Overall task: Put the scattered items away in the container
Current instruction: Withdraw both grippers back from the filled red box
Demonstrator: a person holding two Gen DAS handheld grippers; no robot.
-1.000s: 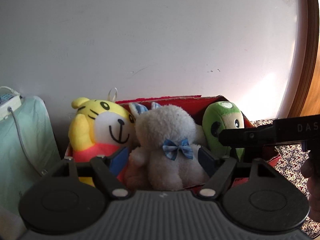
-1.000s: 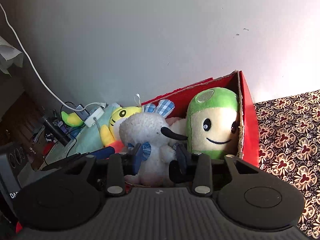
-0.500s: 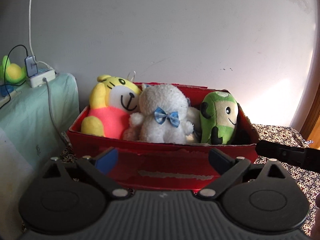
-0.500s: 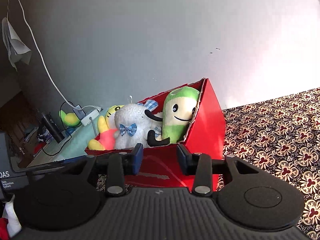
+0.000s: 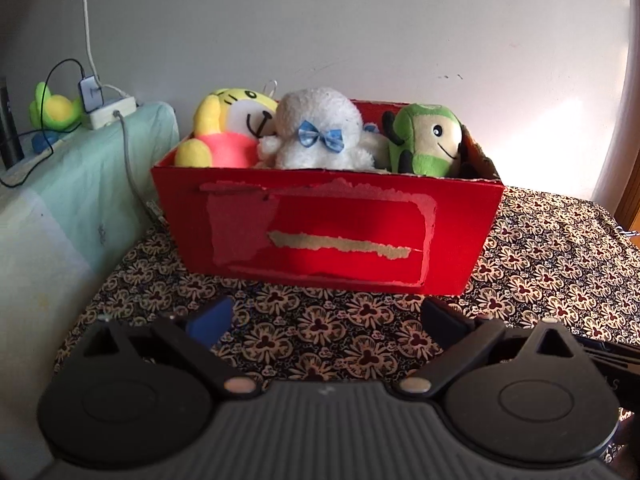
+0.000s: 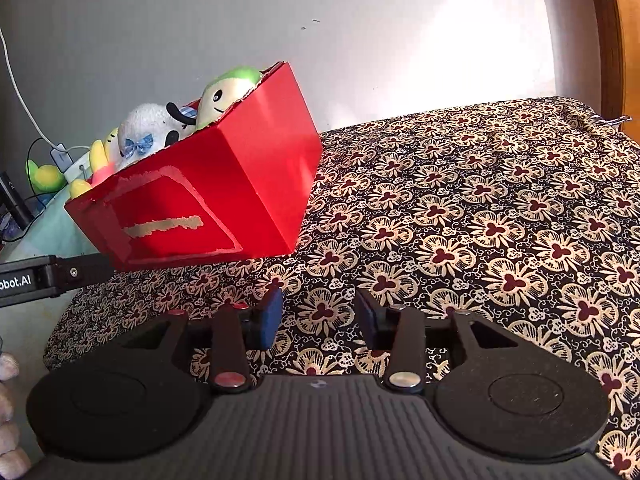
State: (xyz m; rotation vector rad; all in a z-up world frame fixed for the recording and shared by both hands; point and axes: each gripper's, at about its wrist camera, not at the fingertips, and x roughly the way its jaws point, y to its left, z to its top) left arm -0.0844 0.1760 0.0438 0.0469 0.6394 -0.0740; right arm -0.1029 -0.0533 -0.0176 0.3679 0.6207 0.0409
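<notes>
A red cardboard box [image 5: 328,232] stands on the patterned cloth against the wall. In it sit a yellow tiger plush [image 5: 228,128], a white fluffy plush with a blue bow [image 5: 320,132] and a green plush [image 5: 424,144]. My left gripper [image 5: 326,320] hangs in front of the box, jaws wide and still opening, with nothing between them. In the right wrist view the box [image 6: 192,208] is up to the left, with the green plush [image 6: 228,92] and the white plush [image 6: 152,128] showing over its rim. My right gripper [image 6: 319,314] is over the cloth, jaws opening and empty.
A pale green covered surface [image 5: 68,184] left of the box carries a power strip [image 5: 110,110], cables and a green-yellow toy [image 5: 54,108]. The flowered cloth [image 6: 480,220] spreads to the right. A wooden frame [image 6: 620,28] runs along the right edge. The left gripper's body [image 6: 40,280] reaches in low left.
Both grippers have drawn back from the toys in the box and sunk toward the cloth. The left jaws spread wide off the white plush. The right jaws have widened too.
</notes>
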